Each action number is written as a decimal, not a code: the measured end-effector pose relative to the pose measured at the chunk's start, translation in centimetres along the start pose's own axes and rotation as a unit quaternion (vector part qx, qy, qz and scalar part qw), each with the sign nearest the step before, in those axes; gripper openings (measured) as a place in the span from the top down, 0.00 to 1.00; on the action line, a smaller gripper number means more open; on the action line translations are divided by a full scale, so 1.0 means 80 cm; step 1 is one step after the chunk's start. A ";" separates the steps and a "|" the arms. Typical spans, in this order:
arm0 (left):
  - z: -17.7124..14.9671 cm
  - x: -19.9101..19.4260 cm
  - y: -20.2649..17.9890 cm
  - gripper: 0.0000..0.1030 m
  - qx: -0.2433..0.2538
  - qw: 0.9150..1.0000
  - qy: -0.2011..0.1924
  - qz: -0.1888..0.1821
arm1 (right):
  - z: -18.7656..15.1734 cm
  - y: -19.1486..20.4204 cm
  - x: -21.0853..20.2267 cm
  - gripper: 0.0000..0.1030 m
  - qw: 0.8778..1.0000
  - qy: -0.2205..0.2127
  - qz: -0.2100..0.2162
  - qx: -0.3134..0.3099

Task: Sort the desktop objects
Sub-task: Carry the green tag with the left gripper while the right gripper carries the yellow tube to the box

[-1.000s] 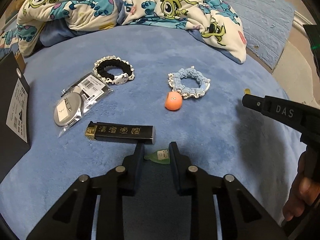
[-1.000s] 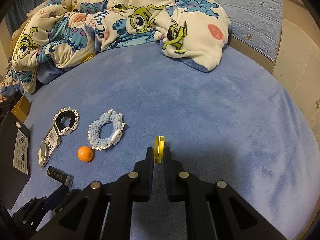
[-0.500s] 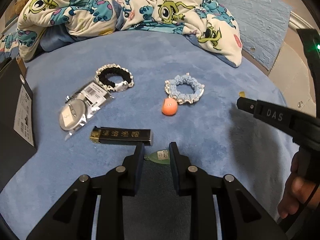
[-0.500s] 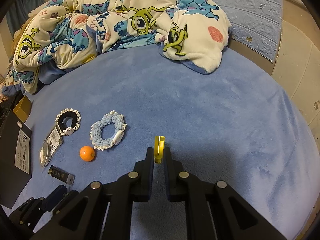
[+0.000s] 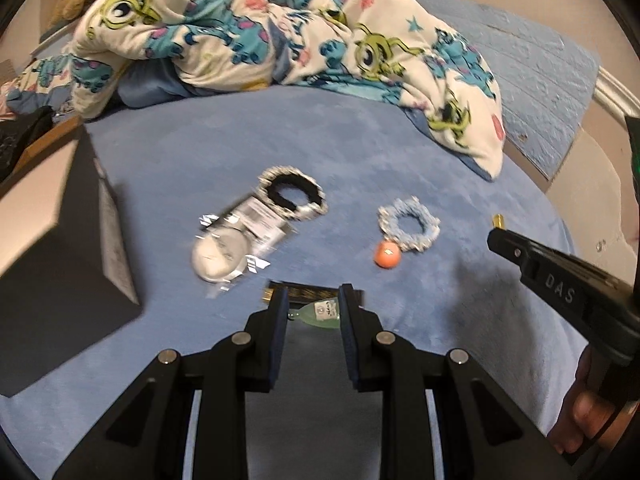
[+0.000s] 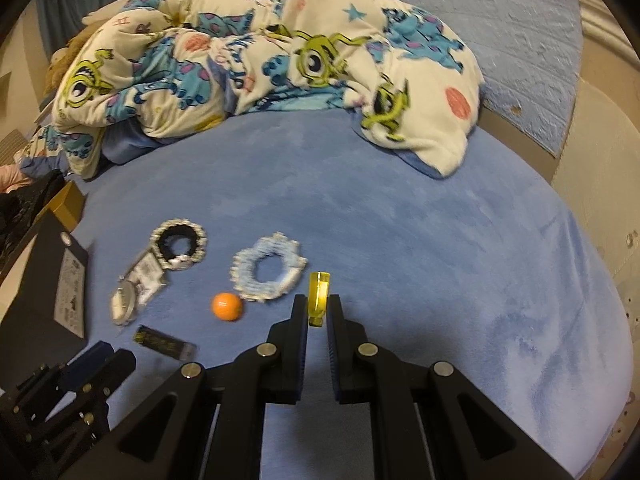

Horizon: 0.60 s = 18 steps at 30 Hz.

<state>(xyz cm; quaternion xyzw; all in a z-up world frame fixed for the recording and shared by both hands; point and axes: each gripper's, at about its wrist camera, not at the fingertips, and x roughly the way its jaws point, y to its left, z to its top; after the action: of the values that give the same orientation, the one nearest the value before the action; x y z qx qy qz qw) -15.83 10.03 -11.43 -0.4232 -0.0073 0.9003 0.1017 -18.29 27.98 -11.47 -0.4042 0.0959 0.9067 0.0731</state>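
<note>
My left gripper [image 5: 314, 305] is shut on a small pale green vial [image 5: 320, 314] with a white label, held above the blue bed cover. My right gripper [image 6: 317, 307] is shut on a thin yellow translucent piece [image 6: 318, 298] that stands upright between its tips. On the cover lie a black scrunchie [image 5: 294, 197], a light blue scrunchie [image 5: 410, 227], an orange ball [image 5: 387, 255], a bagged silver disc [image 5: 224, 256] and a black bar with gold lettering [image 5: 308, 293], partly hidden behind my left fingers. The same items show in the right wrist view, with the ball [image 6: 227, 306] left of my right gripper.
A black box [image 5: 56, 248] with a white label stands at the left edge of the cover. A crumpled cartoon-print blanket [image 5: 280, 40] fills the back. The right gripper's body [image 5: 568, 292] and a hand [image 5: 592, 416] are at the right; a wall runs along the far right.
Both grippers have risen with their loads, so the objects on the cover look smaller and farther. The left view has swung right, bringing the black box further into frame.
</note>
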 end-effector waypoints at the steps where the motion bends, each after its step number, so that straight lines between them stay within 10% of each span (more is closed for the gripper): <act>1: 0.004 -0.006 0.007 0.75 -0.004 1.000 -0.003 0.004 | 0.001 0.006 -0.004 0.91 1.000 -0.002 0.003 -0.001; 18: 0.025 -0.115 0.178 0.75 -0.075 0.993 -0.041 0.078 | 0.009 0.214 -0.068 0.91 0.991 -0.028 0.087 -0.097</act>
<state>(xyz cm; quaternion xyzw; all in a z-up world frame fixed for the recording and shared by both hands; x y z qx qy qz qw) -14.19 -5.54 -4.54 -0.3914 -0.0460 0.9190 -0.0011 -18.82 11.19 -4.99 -0.3738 0.0400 0.9256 -0.0427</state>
